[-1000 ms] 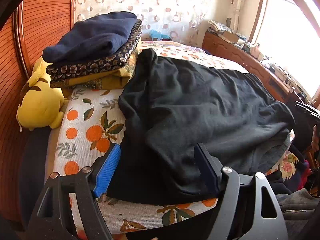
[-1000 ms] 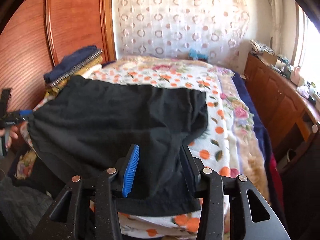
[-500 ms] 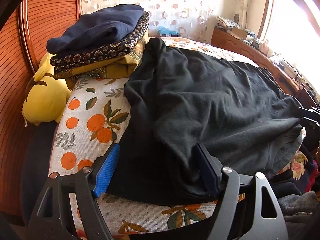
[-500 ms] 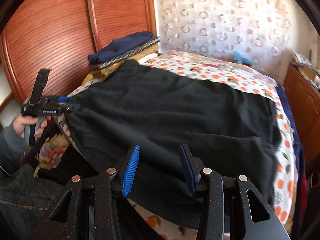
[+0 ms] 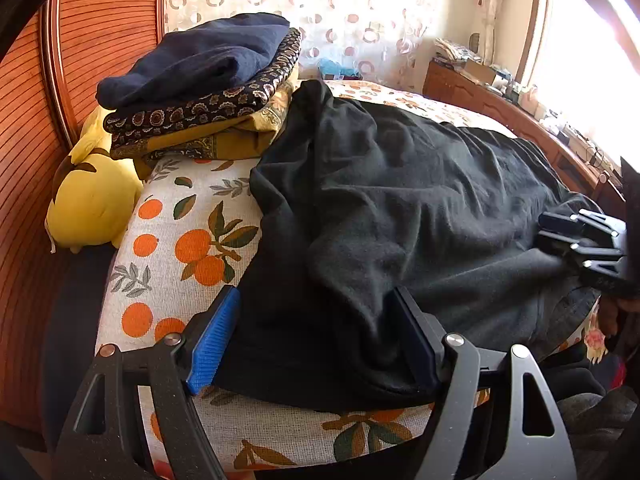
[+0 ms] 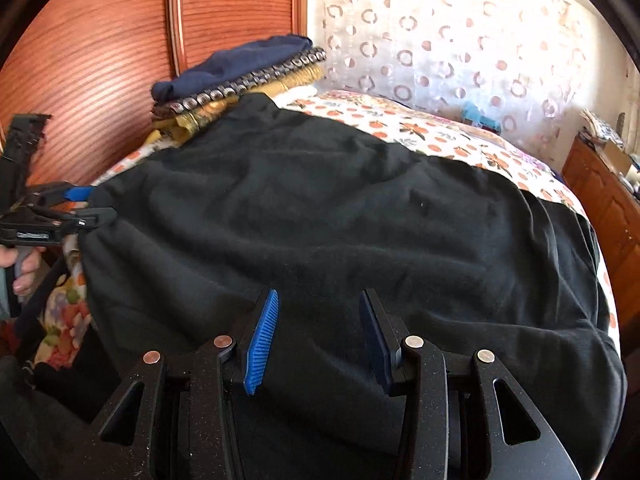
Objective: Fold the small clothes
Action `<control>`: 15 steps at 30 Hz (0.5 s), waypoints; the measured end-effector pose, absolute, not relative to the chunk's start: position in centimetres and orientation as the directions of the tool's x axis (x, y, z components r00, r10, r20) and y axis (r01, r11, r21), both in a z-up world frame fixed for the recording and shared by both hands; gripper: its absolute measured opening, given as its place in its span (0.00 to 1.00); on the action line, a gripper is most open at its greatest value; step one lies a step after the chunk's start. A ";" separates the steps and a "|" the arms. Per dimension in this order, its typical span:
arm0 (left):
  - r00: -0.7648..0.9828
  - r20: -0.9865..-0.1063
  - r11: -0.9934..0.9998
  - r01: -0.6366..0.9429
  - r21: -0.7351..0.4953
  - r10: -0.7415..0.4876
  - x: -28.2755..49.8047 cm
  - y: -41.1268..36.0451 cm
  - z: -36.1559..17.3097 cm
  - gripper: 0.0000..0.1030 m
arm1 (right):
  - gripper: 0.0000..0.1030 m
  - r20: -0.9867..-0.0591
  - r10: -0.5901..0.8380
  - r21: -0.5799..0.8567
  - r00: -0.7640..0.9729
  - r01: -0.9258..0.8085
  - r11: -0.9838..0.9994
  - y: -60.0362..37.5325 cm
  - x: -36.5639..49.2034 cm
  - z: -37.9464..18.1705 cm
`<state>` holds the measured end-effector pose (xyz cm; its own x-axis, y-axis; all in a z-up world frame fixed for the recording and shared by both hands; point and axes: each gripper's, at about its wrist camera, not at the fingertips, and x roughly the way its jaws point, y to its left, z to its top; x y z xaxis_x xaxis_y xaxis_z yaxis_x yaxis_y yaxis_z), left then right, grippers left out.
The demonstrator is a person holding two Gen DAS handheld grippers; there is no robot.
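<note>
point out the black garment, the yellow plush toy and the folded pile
black garment (image 6: pixel 320 208): right wrist view, middle of the spread cloth
yellow plush toy (image 5: pixel 92 204): left wrist view, its rounded body
folded pile (image 5: pixel 200 64): left wrist view, navy top layer

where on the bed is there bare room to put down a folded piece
Bare sheet lies beyond the black garment, toward the curtain. A smaller strip sits between garment and yellow plush. The headboard corner is crowded by the folded pile.

left gripper (image 5: pixel 316 340) agape over black garment (image 5: pixel 400 208); folded stack (image 5: pixel 208 92) behind
</note>
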<state>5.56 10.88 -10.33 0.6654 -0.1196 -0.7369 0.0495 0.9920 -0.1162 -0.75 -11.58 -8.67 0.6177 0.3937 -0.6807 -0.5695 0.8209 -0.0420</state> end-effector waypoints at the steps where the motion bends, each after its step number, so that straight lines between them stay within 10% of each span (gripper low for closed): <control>1: 0.667 -0.735 0.991 0.047 -0.123 -0.122 5.5 10.9 -10.3 0.74 | 0.43 -0.688 0.379 -0.049 0.619 -0.561 0.826 -11.3 -0.6 -9.0; 6: 0.675 -0.722 0.984 0.027 -0.177 -0.148 5.4 11.4 -10.2 0.74 | 0.62 -0.661 0.356 -0.047 0.661 -0.510 0.859 -11.3 -0.3 -9.7; 15: 0.670 -0.711 0.967 0.045 -0.251 -0.216 5.3 11.3 -10.1 0.34 | 0.67 -0.640 0.355 -0.044 0.682 -0.494 0.869 -11.7 -1.0 -10.2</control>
